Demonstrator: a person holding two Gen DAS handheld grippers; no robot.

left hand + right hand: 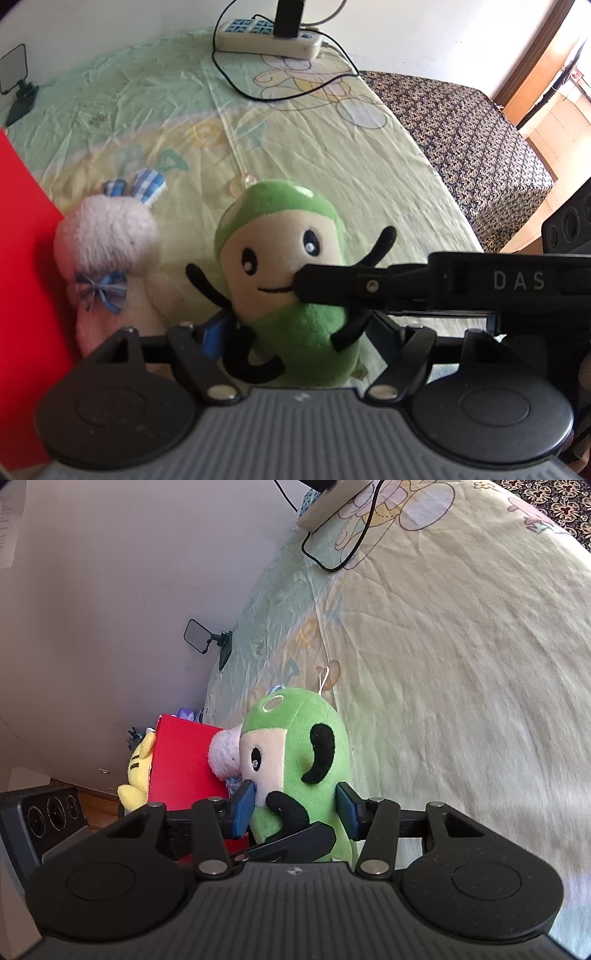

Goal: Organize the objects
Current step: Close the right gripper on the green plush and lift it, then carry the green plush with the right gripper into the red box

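A green plush toy (pixel 284 258) with a cream face and black limbs stands upright on the pale green sheet (pixel 147 110). My left gripper (pixel 295 332) is open around its lower body, with small gaps at both blue pads. From the right, a black finger (pixel 369 286) of my right gripper presses on the toy's face. In the right wrist view the green plush toy (pixel 306 753) sits between the blue pads of my right gripper (pixel 295 806), which is shut on it at face and back. A finger (pixel 295 840) of the left gripper crosses below.
A pink-white plush rabbit (pixel 107 258) leans on a red box (pixel 22 258) just left of the green toy. A yellow plush (pixel 138 771) lies behind the box. A power strip (pixel 266 38) with cables and a small stand (pixel 18 85) sit far back. A dark patterned cover (pixel 461 140) lies at right.
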